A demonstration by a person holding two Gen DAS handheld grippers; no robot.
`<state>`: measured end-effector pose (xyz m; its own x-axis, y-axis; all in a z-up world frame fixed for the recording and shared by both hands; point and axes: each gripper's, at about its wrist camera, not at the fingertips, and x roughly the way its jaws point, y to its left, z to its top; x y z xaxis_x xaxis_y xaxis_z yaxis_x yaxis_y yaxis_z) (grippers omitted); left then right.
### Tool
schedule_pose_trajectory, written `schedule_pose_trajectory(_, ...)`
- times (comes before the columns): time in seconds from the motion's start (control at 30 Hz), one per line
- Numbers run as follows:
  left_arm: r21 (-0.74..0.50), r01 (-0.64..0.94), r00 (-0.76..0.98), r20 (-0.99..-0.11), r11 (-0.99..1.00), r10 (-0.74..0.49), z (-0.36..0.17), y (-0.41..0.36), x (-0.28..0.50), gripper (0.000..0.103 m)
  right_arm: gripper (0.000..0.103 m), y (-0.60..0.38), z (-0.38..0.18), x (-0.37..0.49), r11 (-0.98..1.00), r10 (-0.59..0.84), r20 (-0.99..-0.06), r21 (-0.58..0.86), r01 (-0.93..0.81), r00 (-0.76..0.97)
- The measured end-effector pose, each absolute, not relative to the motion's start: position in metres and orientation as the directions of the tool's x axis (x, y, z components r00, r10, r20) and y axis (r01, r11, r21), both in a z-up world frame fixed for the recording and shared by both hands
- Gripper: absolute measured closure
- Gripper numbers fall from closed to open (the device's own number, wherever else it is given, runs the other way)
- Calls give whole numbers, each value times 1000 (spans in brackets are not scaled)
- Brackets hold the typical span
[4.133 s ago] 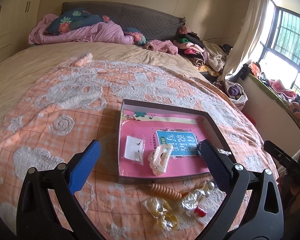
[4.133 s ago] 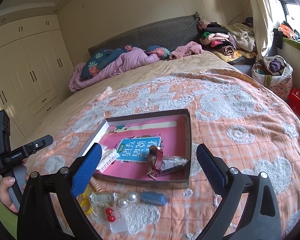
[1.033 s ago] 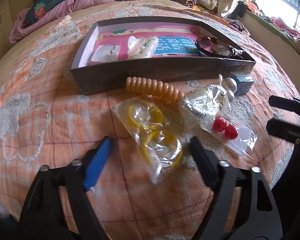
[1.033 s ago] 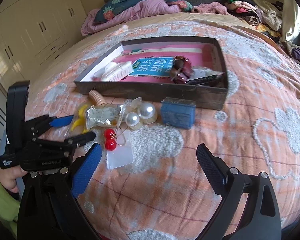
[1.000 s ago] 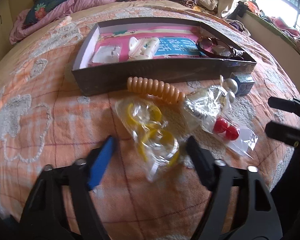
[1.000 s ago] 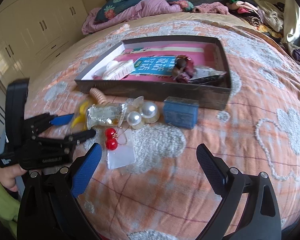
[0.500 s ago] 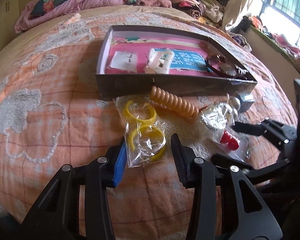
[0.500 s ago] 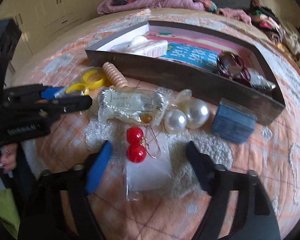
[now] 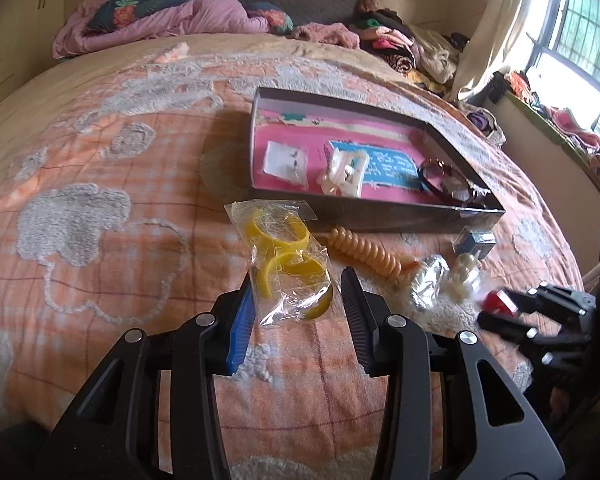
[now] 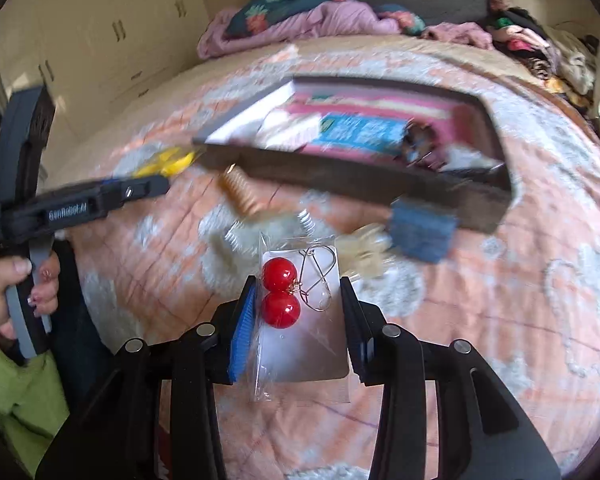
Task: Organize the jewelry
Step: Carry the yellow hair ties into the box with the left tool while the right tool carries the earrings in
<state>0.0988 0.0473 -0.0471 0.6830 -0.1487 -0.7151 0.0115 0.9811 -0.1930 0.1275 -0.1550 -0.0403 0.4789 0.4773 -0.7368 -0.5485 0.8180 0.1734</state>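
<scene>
My left gripper is shut on a clear bag of yellow bangles and holds it above the bedspread. My right gripper is shut on a clear packet of red ball earrings, lifted off the bed. The dark tray with a pink lining lies ahead; it holds a small white packet, a cream hair clip and a dark bracelet. The tray is blurred in the right wrist view.
In front of the tray lie an orange spiral hair tie, a silvery packet, pearl earrings and a small blue box. Bedding and clothes are piled at the bed's far end.
Both grippers have closed on their bags and lifted them. The left one rose with the bangle bag; the right one rose with the red earring packet, its view blurred by motion.
</scene>
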Motion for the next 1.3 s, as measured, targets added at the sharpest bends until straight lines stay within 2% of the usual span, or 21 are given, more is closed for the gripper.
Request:
schedule_pose_trajectory(0.6, -208, -3, 727, -672, 978, -141, -25, 59, 100, 70, 65, -196, 5, 142, 861, 478, -626, 198, -468, 616)
schedule_pose_trajectory(1.0, -160, 79, 740, -652, 984, -166, -7, 31, 124, 70, 65, -203, 29, 154, 877, 458, -578, 169, -450, 675)
schedule_pose_trajectory(1.3, -173, 146, 744, -630, 974, -223, 8, 2, 147, 70, 65, -204, 49, 161, 879, 458, -539, 158, -449, 706)
